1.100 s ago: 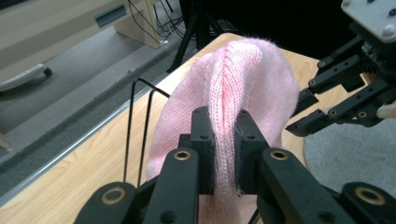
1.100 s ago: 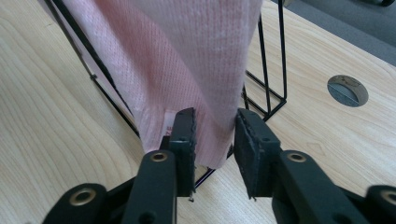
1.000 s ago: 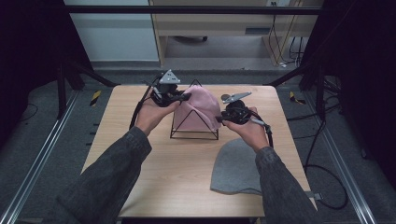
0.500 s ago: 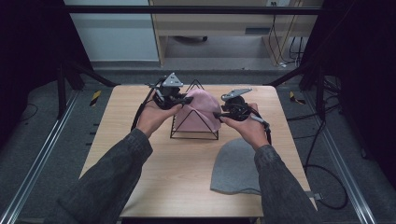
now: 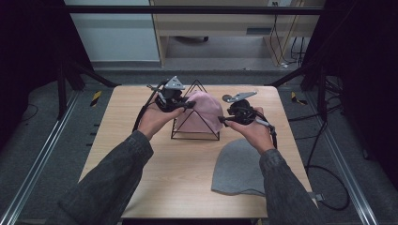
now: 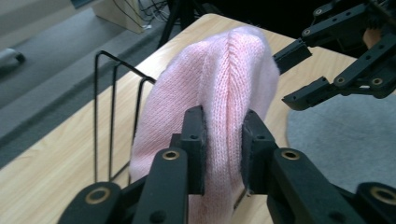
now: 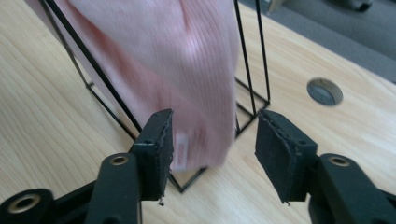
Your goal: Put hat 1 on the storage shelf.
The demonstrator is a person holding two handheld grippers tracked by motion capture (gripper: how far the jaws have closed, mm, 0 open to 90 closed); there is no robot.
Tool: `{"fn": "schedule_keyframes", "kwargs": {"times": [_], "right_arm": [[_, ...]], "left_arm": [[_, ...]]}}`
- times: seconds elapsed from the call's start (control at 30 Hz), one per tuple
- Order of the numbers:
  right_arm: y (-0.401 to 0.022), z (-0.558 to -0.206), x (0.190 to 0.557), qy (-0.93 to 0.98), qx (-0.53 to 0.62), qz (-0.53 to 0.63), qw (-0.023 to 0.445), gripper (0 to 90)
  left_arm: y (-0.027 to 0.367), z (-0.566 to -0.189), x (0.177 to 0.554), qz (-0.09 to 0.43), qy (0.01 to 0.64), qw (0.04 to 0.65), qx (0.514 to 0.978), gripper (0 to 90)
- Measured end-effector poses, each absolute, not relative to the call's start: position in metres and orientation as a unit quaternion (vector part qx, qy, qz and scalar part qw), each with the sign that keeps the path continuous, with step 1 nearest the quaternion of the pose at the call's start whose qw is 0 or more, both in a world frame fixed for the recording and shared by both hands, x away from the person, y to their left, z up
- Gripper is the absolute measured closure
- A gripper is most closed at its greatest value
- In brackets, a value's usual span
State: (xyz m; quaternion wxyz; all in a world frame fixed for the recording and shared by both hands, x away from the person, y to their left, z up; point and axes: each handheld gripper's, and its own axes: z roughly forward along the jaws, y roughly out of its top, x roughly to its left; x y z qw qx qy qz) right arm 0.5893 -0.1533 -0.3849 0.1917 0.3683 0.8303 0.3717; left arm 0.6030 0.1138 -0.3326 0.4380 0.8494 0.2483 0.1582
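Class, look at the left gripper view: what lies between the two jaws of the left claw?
A fold of the pink knitted hat lies pinched between the left claw's jaws, as the left gripper view shows.

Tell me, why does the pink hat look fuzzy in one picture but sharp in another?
In the right gripper view the pink hat is smeared, probably motion blur, while the tongs look sharp. In the left gripper view the hat's knit shows clearly. In the high view the room's edges are dark and the table is lit.

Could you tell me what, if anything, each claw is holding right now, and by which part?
The left claw pinches the pink beanie by a fold of knit along its ribbed seam. The right claw is open, holding nothing.
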Motion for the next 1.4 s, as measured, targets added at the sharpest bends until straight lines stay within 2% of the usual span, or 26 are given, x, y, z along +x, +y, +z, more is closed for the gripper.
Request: {"fn": "schedule_keyframes", "kwargs": {"times": [0.13,0.4,0.5,0.57,0.67,0.97,1.1,1.23,1.4], "right_arm": [[-0.164,-0.385,0.584,0.826,0.377,0.369,0.198,44.3],[-0.183,-0.382,0.576,0.817,0.390,0.371,0.206,44.7],[-0.188,-0.384,0.574,0.817,0.394,0.367,0.205,44.8],[-0.191,-0.386,0.572,0.816,0.397,0.367,0.205,44.7],[-0.197,-0.389,0.569,0.815,0.403,0.364,0.204,43.6],[-0.224,-0.395,0.553,0.807,0.427,0.349,0.211,38.0],[-0.236,-0.404,0.545,0.806,0.440,0.337,0.206,31.7],[-0.246,-0.421,0.538,0.804,0.456,0.332,0.186,27.6],[-0.254,-0.449,0.537,0.810,0.469,0.309,0.171,35.3]], "left_arm": [[0.113,-0.331,0.602,0.140,0.248,0.449,0.847,69.5],[0.106,-0.328,0.601,0.166,0.255,0.416,0.857,80.5],[0.104,-0.331,0.601,0.152,0.252,0.408,0.864,80.6],[0.105,-0.330,0.600,0.164,0.257,0.411,0.859,79.3],[0.111,-0.326,0.598,0.164,0.278,0.441,0.838,65.5],[0.128,-0.311,0.572,0.192,0.268,0.457,0.826,55.2],[0.146,-0.314,0.553,0.205,0.276,0.458,0.820,45.4],[0.166,-0.327,0.536,0.207,0.290,0.447,0.820,31.1],[0.196,-0.361,0.512,0.200,0.315,0.422,0.826,18.5]]}}
